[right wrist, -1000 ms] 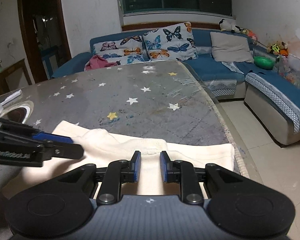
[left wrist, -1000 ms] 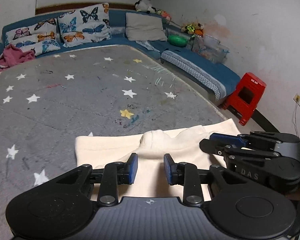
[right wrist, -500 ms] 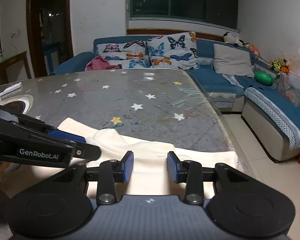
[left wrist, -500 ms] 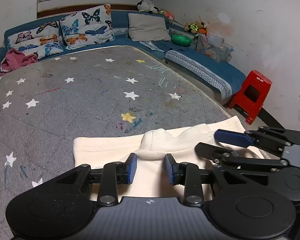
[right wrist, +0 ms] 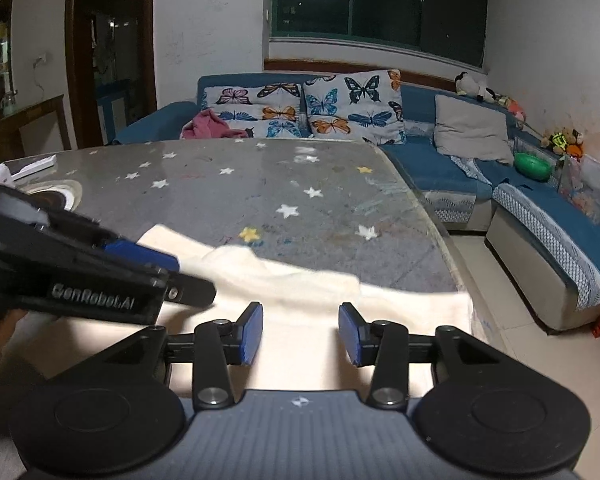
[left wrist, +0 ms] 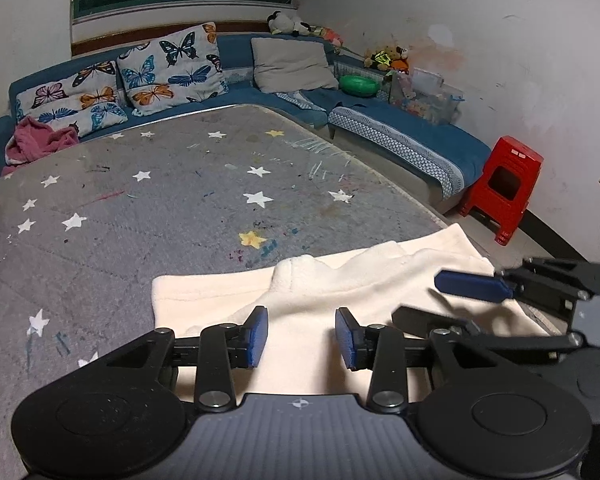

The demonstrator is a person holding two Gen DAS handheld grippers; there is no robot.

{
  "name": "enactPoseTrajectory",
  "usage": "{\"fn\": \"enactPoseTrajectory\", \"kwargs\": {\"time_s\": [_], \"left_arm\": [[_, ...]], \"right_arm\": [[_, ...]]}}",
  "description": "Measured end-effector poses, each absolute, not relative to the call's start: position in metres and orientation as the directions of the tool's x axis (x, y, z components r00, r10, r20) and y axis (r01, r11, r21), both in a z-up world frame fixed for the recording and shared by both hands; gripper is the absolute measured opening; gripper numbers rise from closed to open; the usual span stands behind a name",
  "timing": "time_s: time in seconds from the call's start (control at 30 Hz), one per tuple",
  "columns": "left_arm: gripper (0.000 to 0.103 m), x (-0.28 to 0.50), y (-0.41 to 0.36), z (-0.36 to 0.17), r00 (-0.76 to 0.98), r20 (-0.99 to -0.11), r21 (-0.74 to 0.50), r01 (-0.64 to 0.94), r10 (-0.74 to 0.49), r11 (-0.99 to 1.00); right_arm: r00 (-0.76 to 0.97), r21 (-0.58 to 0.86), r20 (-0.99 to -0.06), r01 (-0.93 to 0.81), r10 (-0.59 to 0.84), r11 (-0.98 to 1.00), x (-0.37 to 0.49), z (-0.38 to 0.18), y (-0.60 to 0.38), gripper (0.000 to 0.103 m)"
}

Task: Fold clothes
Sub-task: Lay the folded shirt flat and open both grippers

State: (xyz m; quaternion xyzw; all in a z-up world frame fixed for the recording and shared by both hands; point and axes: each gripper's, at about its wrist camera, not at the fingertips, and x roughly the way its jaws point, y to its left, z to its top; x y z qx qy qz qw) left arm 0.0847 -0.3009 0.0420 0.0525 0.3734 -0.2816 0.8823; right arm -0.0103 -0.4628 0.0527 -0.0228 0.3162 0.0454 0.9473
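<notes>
On the near edge of the grey star-patterned table (left wrist: 180,208) lies the cream garment (left wrist: 312,312), folded flat. Both the left gripper (left wrist: 301,330) and the right gripper (right wrist: 300,330) hover above it, side by side. Their jaws are opening, with nothing pinched between the blue pads.

Both claws (left wrist: 301,330) (right wrist: 300,332) opening, seemingly empty

A cream fleece garment (left wrist: 308,304) lies folded flat on the grey star-patterned table (left wrist: 180,208), at its near edge. A raised, rumpled ridge runs across its far side; one corner reaches the table's right edge.
</notes>
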Motion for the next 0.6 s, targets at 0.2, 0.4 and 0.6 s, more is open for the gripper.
{"fn": "enactPoseTrajectory", "kwargs": {"time_s": [0.2,0.4,0.6], "left_arm": [[0.045,0.065,-0.296,0.047,0.567,-0.68,-0.104,0.553,-0.465,0.826],[0.057,0.044,-0.293,0.046,0.563,-0.684,-0.098,0.559,-0.464,0.823],[0.074,0.026,-0.286,0.048,0.569,-0.683,-0.106,0.542,-0.457,0.834]], "right_arm": [[0.793,0.006,-0.604,-0.092,0.077,0.996,-0.041,0.052,-0.465,0.044],[0.786,0.012,-0.615,-0.068,0.061,0.998,-0.068,0.049,-0.47,0.053],[0.8,0.019,-0.598,-0.048,0.049,0.999,-0.086,0.052,-0.469,0.062]]}}
